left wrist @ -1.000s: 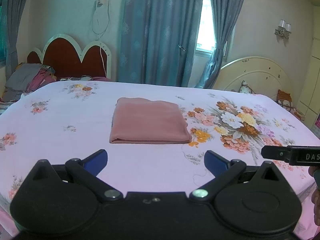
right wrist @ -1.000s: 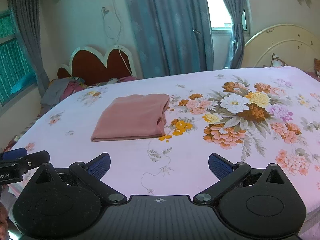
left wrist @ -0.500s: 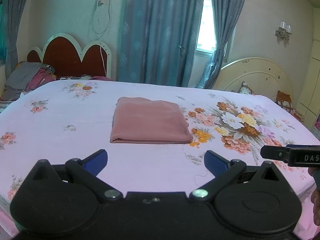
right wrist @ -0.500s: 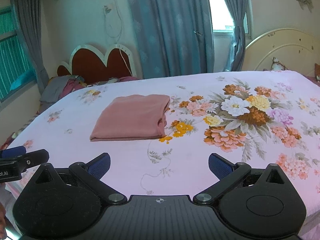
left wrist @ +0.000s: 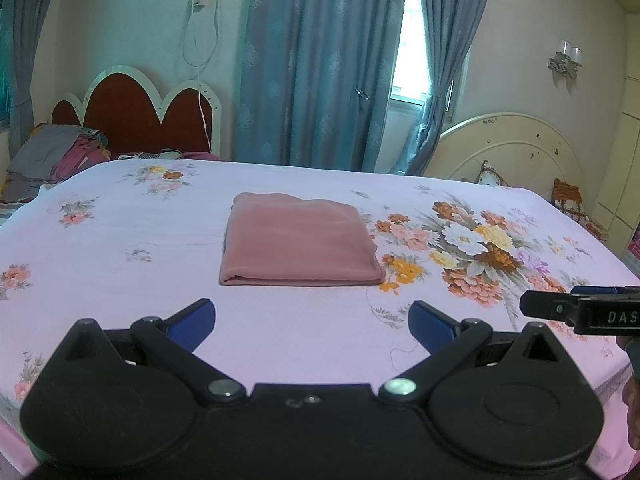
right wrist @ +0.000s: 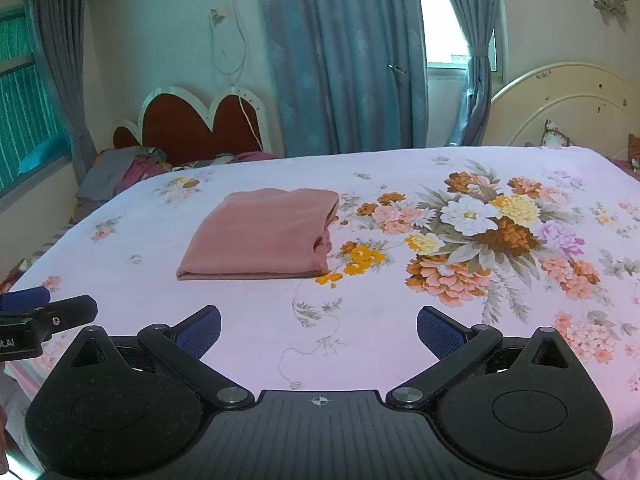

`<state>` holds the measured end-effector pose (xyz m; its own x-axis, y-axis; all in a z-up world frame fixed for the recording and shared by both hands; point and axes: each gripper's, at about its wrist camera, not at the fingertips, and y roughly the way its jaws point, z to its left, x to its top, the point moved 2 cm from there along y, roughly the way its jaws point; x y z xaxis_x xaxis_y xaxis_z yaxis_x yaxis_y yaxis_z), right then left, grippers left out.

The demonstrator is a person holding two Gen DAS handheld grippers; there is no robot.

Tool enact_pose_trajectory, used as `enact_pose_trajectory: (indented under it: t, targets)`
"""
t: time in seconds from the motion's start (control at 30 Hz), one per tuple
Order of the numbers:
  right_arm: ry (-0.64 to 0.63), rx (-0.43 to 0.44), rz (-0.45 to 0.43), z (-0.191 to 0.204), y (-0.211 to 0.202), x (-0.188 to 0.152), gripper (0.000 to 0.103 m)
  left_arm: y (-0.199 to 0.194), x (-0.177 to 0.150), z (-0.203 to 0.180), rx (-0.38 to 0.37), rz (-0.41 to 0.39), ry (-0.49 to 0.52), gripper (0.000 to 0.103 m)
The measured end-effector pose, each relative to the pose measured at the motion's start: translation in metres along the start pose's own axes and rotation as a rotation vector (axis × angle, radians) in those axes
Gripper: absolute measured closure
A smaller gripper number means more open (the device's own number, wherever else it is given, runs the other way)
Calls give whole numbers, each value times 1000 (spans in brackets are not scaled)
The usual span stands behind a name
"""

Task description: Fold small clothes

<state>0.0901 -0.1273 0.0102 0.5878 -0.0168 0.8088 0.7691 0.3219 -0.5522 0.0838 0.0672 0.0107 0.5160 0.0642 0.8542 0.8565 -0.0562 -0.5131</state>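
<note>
- A dusty-pink soft cloth garment (left wrist: pixel 300 240), folded into a neat flat rectangle, lies on the floral pink bedsheet (left wrist: pixel 120 240) ahead of both tongs.
- Left tongs (left wrist: pixel 312 322) and right tongs (right wrist: pixel 319 330) gape apart, empty, well short of it.
- The fold looks finished; best leave it undisturbed.

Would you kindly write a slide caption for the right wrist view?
Open right gripper hovers over a floral bedsheet, short of a folded pink cloth.
</note>
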Motion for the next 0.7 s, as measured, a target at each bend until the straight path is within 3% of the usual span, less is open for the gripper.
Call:
enact_pose_trajectory:
  t: [0.7]
  targets:
    - [-29, 9, 0, -4, 1, -1, 0, 3, 0, 6, -1, -13, 10, 0]
